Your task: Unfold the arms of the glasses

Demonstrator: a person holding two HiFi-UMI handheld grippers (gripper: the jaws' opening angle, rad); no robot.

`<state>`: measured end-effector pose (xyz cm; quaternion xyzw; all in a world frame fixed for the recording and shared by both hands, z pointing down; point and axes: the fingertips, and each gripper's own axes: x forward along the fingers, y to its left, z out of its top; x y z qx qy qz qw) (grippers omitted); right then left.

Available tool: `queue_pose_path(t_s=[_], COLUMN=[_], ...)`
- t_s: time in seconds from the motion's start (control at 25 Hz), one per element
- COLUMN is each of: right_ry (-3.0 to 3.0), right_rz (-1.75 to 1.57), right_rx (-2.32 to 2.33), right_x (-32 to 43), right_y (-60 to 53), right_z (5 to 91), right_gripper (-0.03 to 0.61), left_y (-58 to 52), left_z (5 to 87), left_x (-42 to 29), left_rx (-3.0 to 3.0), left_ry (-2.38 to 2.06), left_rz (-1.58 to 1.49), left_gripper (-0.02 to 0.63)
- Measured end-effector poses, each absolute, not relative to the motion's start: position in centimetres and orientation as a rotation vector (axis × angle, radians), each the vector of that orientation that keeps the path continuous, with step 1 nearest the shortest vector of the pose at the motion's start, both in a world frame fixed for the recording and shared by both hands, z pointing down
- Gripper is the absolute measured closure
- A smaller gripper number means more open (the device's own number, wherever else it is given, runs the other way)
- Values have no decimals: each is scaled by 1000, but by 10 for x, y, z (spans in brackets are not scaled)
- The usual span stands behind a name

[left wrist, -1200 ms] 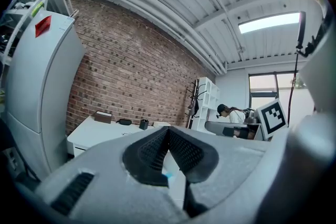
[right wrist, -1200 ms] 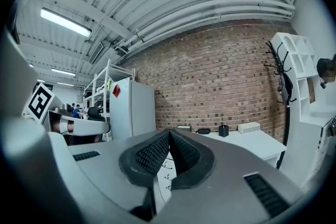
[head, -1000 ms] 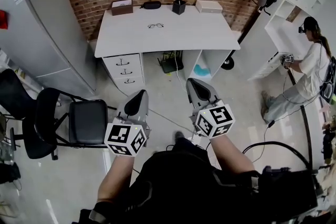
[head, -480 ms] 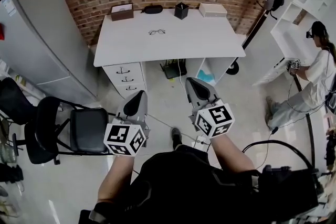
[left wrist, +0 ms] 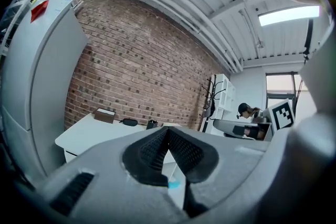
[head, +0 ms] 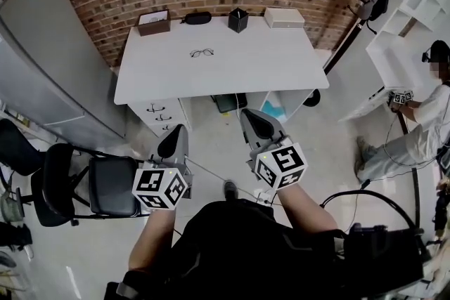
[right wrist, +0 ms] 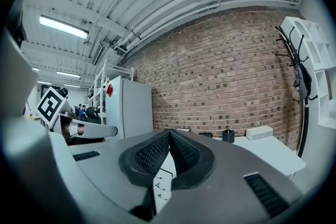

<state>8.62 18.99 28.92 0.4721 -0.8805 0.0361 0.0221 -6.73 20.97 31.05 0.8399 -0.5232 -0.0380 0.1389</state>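
Observation:
A pair of thin-framed glasses (head: 202,53) lies on the white desk (head: 281,63), toward its back left. Both grippers are held level over the floor, well short of the desk's front edge. My left gripper (head: 178,131) is shut with nothing in it. My right gripper (head: 251,116) is shut and empty too. In the left gripper view the left gripper (left wrist: 168,129) points at the desk (left wrist: 79,134), its tips meeting. The right gripper (right wrist: 169,134) does the same in the right gripper view, where the desk (right wrist: 268,152) shows at right. The glasses are not visible in either gripper view.
At the desk's back edge stand a brown box (head: 153,22), a dark glasses case (head: 197,17), a black pen cup (head: 238,20) and a white box (head: 284,17). Black chairs (head: 105,183) stand at left beside a grey cabinet (head: 49,74). A person (head: 422,116) stands at right by white shelves.
Both grippers have moved forward toward the desk, which now looks nearer and larger. Their jaws stayed shut. The person at right has shifted toward the frame's edge.

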Motion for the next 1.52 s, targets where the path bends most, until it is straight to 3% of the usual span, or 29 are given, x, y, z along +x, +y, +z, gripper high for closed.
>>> queue_pose_path(t_s=[0.68,1.12,1.52], right_ry=[-2758,-2766,-2728], right_rz=[130,125,79], right_rx=[1350,1299,1289], right_x=[150,135,87], right_y=[100,62,-6], right_z=[303,313,312], right_gripper=[577,577,577], left_y=[118,79,3], left_z=[329,332,342], left_x=[-14,-7,-52], left_rx=[2338,2375,2368], left_ry=[-1596,-1532,-1483], left_rz=[27,5,-68], left_gripper=[607,607,607])
